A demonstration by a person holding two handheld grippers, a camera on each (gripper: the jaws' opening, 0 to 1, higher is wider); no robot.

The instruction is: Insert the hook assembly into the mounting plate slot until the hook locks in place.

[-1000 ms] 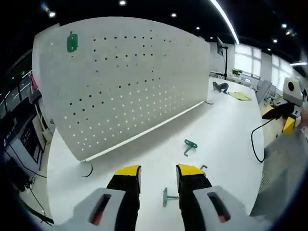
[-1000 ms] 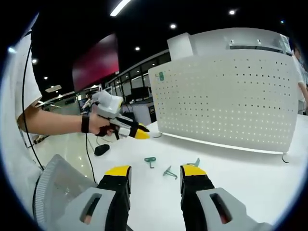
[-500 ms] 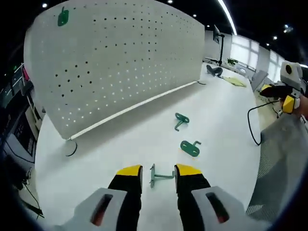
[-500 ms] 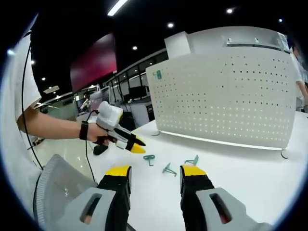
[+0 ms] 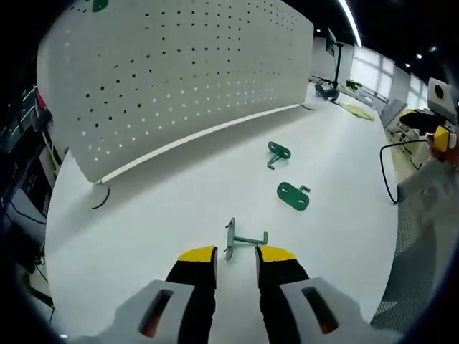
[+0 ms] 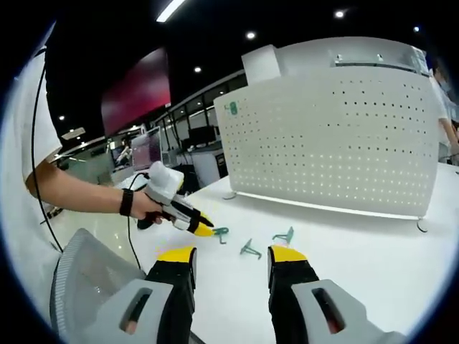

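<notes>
Green hook on pegboard point(image 5: 99, 5) cut by top edge of left gripper view; tiny in right gripper view, shape unreadable. Nearest green hook point(image 5: 240, 239) partly behind left gripper point(image 5: 237, 255) tips; contact can't be told. Third hook point(image 6: 219, 231) half hidden behind left gripper tips in right gripper view. Person point(image 6: 29, 136) cropped at left edge, arm only.

Left gripper view looks down close over the bench point(image 5: 143, 215) toward the pegboard point(image 5: 172, 72). Right gripper view sits farther back, level. Both share pegboard, bench and green hooks point(image 6: 250, 249).
</notes>
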